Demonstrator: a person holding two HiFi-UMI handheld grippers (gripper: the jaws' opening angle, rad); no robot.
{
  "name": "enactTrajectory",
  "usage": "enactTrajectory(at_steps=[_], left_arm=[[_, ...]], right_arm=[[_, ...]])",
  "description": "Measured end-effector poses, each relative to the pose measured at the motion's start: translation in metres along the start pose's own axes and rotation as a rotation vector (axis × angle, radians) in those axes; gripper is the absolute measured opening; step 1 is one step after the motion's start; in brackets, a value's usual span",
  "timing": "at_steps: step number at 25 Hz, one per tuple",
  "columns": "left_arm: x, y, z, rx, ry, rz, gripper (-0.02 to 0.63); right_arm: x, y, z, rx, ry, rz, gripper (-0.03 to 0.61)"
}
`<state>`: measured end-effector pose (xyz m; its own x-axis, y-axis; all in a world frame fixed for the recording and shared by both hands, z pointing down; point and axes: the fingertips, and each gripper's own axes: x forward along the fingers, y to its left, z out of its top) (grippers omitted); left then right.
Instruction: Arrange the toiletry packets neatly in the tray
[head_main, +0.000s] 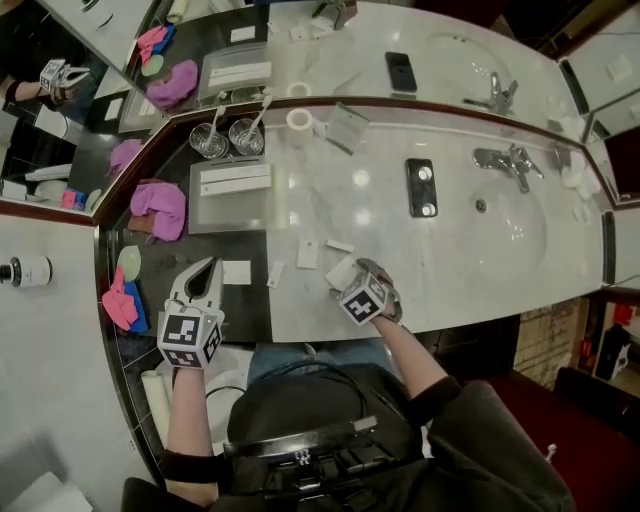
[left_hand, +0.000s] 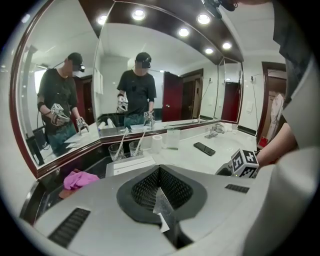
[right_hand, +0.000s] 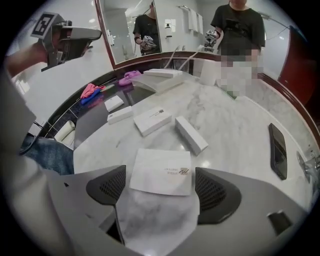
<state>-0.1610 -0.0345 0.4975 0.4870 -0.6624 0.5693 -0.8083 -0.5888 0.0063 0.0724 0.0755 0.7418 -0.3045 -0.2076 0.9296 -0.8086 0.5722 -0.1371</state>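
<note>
My right gripper (head_main: 352, 277) (right_hand: 162, 182) points steeply down at the marble counter and is open. A flat square white packet (head_main: 338, 270) (right_hand: 161, 171) lies on the counter between its jaws, and the pads stand clear of it. Beyond it lie two white boxes (right_hand: 152, 120) (right_hand: 191, 134). Two smaller packets (head_main: 237, 272) (head_main: 275, 273) rest near the dark counter strip. The grey tray (head_main: 230, 212) (left_hand: 125, 166) holds a long white packet (head_main: 235, 180). My left gripper (head_main: 207, 268) (left_hand: 161, 195) hovers over the dark strip, shut. A thin pale sliver shows at its seam, and I cannot tell what it is.
A black phone (head_main: 421, 187) lies mid-counter, left of the sink (head_main: 500, 225) and faucet (head_main: 510, 160). Two glasses (head_main: 228, 135) and a white roll (head_main: 299, 122) stand behind the tray. A pink cloth (head_main: 160, 205) lies left of it. Mirrors line the back and the left corner.
</note>
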Motion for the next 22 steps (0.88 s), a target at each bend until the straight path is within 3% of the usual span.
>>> enactTrajectory(at_steps=[5,11,18,22], left_arm=[[-0.003,0.019,-0.003,0.011,-0.006,-0.033,0.002],[-0.009,0.028,-0.019,-0.005,0.005,-0.040,0.002],[-0.016,0.033,-0.023,-0.019,-0.019,-0.039,0.002],[-0.020,0.035,-0.016,-0.012,-0.043,-0.038,0.002]], right_arm=[[0.005,0.000,-0.003,0.031,0.045,-0.037,0.409],[-0.003,0.001,0.002,0.020,0.021,-0.037,0.374],[-0.034,0.005,0.042,-0.023,-0.127,-0.074,0.376],[-0.073,0.008,0.089,-0.041,-0.293,-0.085,0.377]])
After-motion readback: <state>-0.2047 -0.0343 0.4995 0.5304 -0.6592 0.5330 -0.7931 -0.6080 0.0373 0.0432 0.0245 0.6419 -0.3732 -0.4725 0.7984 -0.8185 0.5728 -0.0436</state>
